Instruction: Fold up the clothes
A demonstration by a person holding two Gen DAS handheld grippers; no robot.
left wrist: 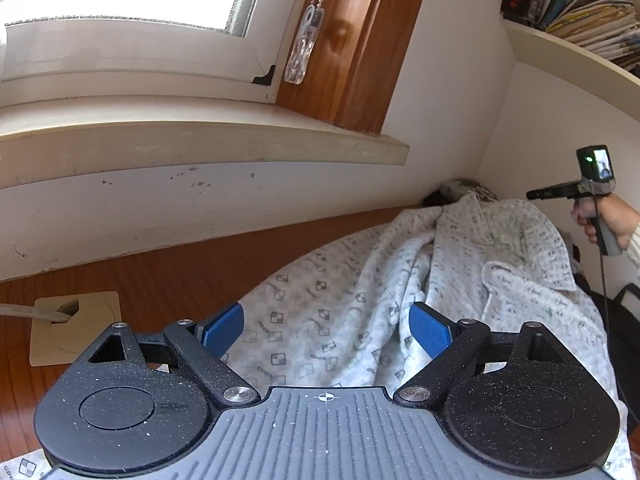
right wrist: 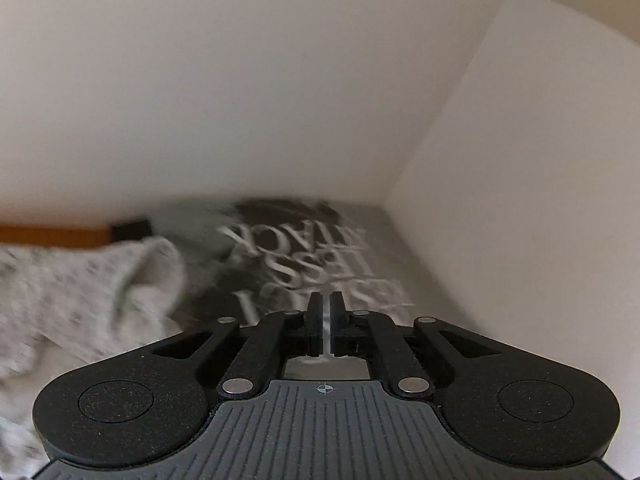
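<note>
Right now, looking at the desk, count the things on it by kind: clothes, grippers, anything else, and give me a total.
Patterned white garment: 1
Dark garment with white lettering: 1
Grippers: 2, the left gripper open, the right gripper shut on nothing visible
Cable cover plate: 1
Total: 5

My left gripper (left wrist: 326, 328) points slightly down, blue pads (left wrist: 430, 330) spread wide, nothing between them. My right gripper (right wrist: 327, 312) is closed, fingers nearly together and empty, hand (left wrist: 600, 220) wrapped around its handle.

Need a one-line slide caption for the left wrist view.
Left gripper open over a patterned white garment on a wooden table below a window sill.
</note>
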